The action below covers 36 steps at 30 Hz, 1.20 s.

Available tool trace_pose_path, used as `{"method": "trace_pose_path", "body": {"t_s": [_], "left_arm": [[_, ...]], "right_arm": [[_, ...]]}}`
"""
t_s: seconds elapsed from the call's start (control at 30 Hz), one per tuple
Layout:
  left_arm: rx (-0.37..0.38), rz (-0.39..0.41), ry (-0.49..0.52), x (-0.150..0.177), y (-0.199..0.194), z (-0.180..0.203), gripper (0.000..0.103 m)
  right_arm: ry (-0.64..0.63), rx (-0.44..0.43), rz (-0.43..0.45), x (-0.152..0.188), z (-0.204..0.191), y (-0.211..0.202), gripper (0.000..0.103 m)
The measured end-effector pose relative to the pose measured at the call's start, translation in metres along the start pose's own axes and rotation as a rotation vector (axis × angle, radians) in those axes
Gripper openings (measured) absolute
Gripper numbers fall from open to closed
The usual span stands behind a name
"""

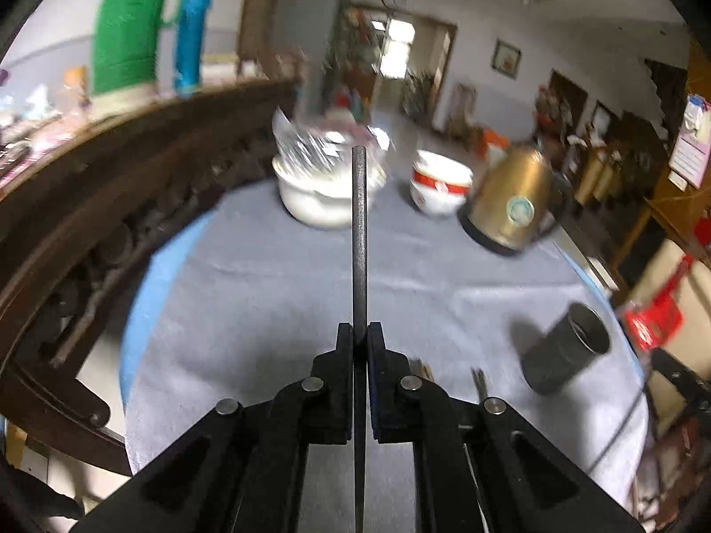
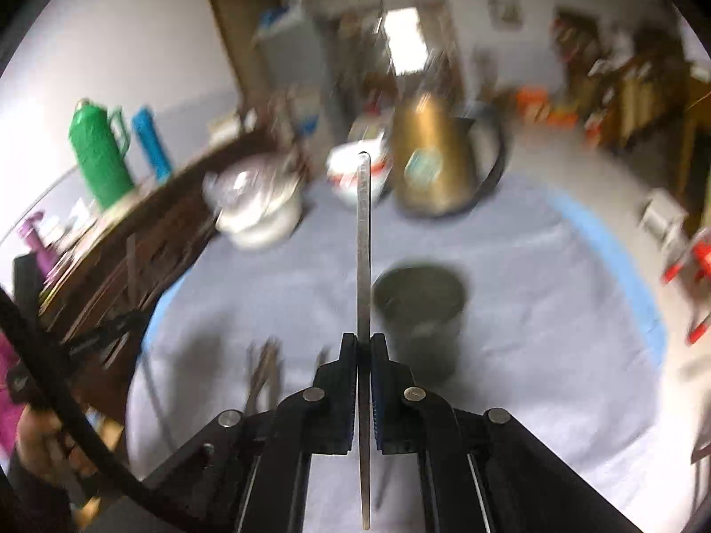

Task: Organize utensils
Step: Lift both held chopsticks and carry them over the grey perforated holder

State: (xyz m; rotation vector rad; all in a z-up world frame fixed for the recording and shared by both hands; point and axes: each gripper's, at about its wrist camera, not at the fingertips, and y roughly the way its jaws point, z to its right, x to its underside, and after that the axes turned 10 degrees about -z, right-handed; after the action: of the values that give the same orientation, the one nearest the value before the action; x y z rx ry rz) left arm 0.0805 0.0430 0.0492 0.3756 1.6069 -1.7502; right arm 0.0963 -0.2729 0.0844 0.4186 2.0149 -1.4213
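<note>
Left wrist view
Left gripper (image 1: 361,333): fingers pinching a dark flat utensil (image 1: 359,231), edge-on, raised over the desk (image 1: 275,293).
Holder: dark cup (image 1: 564,348), right, tilted on the grey cloth.
Beyond: white pot (image 1: 317,197), bowl (image 1: 440,188), gold kettle (image 1: 511,202).

Right wrist view
Right gripper (image 2: 364,344): fingers pinching a silvery flat utensil (image 2: 363,240).
Holder: just right of the fingers.
Loose utensils (image 2: 264,366): blurred, on the cloth, left.

Dark, flat, slender metal utensil handle (image 1: 359,231) clamped edge-on between closed pads, raised above the table, well to the left of the dark grey cylindrical metal holder cup (image 1: 563,346). Lighter, silvery flat metal utensil handle (image 2: 363,248) likewise clamped edge-on, just left of that cup (image 2: 420,311). Cup stood upright, mouth open. Blurred thin sticks (image 2: 264,368) lay left of the cup.
</note>
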Motion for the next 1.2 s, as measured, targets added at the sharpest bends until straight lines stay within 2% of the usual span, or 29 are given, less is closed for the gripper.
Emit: {"method": "trace_pose_path", "body": {"t_s": [0.07, 0.13, 0.2, 0.3, 0.4, 0.53, 0.7, 0.93, 1.2], "left_arm": [[-0.002, 0.099, -0.015, 0.008, -0.003, -0.001, 0.006], [-0.04, 0.155, -0.009, 0.017, -0.002, 0.001, 0.006], [-0.074, 0.205, -0.001, 0.026, 0.001, 0.002, 0.006], [-0.092, 0.203, 0.003, 0.036, 0.005, 0.001, 0.006], [-0.116, 0.243, 0.021, 0.046, -0.001, 0.001, 0.006], [-0.103, 0.255, 0.029, 0.057, -0.019, -0.003, 0.007], [-0.063, 0.249, 0.022, 0.072, -0.044, -0.01, 0.007], [-0.014, 0.217, -0.001, 0.08, -0.056, -0.015, 0.007], [0.07, 0.233, -0.039, 0.058, -0.068, -0.008, 0.007]], "right_arm": [[0.015, 0.041, 0.065, 0.003, 0.003, -0.007, 0.006], [-0.006, 0.106, 0.126, 0.012, 0.001, -0.009, 0.006], [-0.019, 0.135, 0.142, 0.021, -0.003, -0.004, 0.006], [-0.045, 0.166, 0.148, 0.035, -0.003, 0.001, 0.006], [-0.056, 0.174, 0.146, 0.043, -0.007, 0.005, 0.006], [-0.058, 0.168, 0.152, 0.054, -0.003, -0.003, 0.006], [-0.035, 0.151, 0.158, 0.065, 0.001, -0.021, 0.006], [0.034, 0.125, 0.151, 0.077, 0.017, -0.041, 0.006], [0.108, 0.07, 0.173, 0.068, 0.034, -0.048, 0.006]]}}
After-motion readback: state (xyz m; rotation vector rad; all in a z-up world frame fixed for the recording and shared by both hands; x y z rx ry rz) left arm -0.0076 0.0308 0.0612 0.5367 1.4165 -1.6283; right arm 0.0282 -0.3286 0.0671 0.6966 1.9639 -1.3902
